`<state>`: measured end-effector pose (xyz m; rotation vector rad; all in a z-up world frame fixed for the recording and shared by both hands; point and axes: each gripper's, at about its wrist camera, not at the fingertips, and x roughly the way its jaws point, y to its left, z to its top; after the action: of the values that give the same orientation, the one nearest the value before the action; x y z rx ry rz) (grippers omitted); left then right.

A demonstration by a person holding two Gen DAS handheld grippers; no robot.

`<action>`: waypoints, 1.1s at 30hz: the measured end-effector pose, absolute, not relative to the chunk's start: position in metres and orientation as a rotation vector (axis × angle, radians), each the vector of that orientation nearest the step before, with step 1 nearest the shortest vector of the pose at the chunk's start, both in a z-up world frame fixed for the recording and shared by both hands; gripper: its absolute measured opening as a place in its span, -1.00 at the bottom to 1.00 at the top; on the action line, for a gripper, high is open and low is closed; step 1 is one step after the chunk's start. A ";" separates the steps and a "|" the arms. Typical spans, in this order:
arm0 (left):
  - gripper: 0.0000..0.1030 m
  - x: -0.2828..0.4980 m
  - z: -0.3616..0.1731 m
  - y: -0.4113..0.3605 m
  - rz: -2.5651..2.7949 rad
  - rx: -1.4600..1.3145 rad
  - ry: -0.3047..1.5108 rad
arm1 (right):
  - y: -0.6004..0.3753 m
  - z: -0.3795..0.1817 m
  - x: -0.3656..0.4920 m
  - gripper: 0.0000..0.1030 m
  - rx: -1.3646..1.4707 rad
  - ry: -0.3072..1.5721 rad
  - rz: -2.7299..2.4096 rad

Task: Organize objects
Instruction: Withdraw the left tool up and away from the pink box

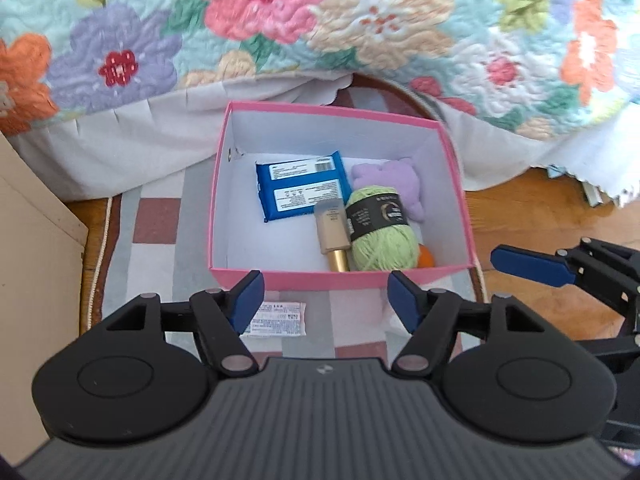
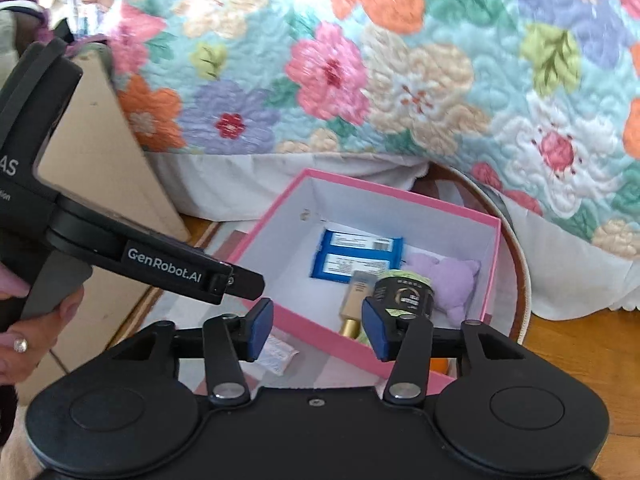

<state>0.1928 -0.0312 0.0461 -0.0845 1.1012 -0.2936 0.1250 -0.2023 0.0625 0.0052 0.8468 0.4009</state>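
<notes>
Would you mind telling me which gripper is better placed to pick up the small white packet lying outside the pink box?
Left gripper: open, and the white packet lies just beside its left finger.

The left black claw with blue pads (image 1: 324, 296) hangs with its jaws spread wide, nothing between them. The right black claw with blue pads (image 2: 318, 330) (just to its right) is likewise parted and empty. A bare hand with a ring (image 2: 24, 320) grips the left claw's handle.

Orange object (image 1: 426, 258) in the pink box (image 1: 280, 278): mostly hidden behind the green yarn ball (image 1: 380, 236); identity cannot be determined. Print on the white packet (image 1: 276, 317) and blue pack (image 1: 302, 184): too small to read. Quilt (image 1: 320, 20): cut off by frame edges.
</notes>
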 end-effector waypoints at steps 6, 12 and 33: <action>0.33 0.157 0.076 -0.020 -0.351 -0.129 1.065 | -0.201 0.089 0.091 0.19 -0.008 0.824 0.471; 0.34 0.122 0.083 -0.011 -0.379 -0.162 1.057 | -0.209 0.089 0.058 0.34 -0.036 0.835 0.480; 0.84 0.097 -0.016 -0.040 -0.377 -0.150 1.114 | -0.244 -0.013 0.023 0.82 0.016 0.894 0.382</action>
<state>0.0966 -0.0400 -0.0160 -0.1498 1.1139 -0.3771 0.0229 -0.2438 -0.0126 0.0159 0.8935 0.3821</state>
